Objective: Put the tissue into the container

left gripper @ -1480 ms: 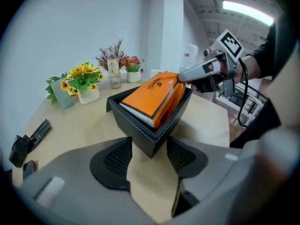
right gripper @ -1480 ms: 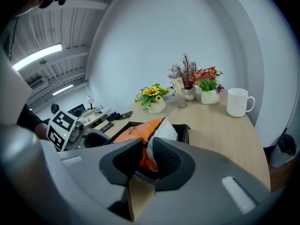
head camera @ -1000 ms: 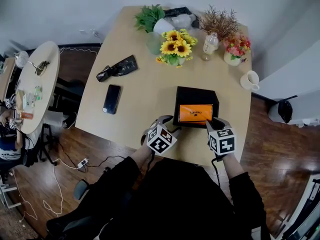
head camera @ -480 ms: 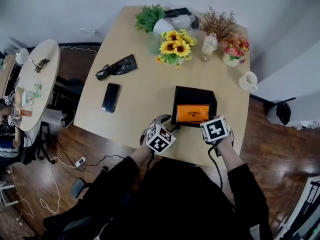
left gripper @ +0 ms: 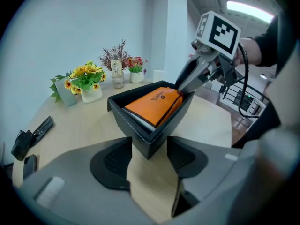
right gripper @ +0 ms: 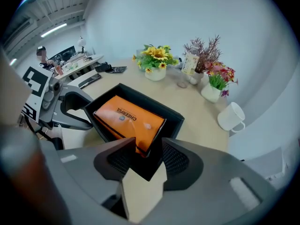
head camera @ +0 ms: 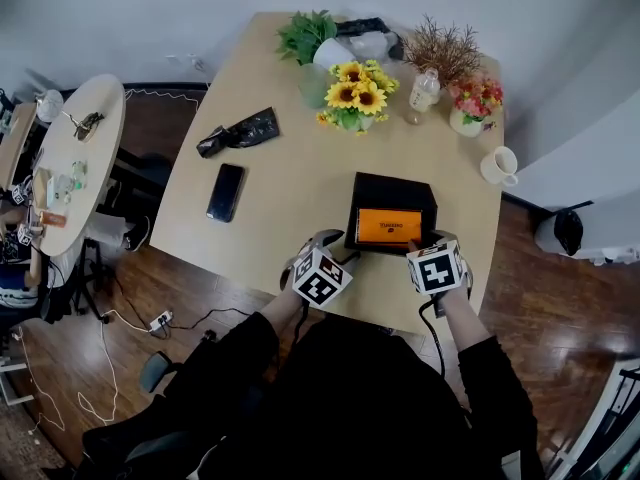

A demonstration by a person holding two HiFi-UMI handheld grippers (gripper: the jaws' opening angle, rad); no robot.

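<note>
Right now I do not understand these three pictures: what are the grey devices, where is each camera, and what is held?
A person holds hand tongs, one per hand. One picture looks down from the person's head; the others ride on each tongs. On the table lie a phone, sunflowers, a mug and a black box with an orange tissue pack inside. The left tongs appear to clasp one near corner of the box. On the right tongs the jaws have just been opening; the other near corner stands between them, unpressed.
</note>
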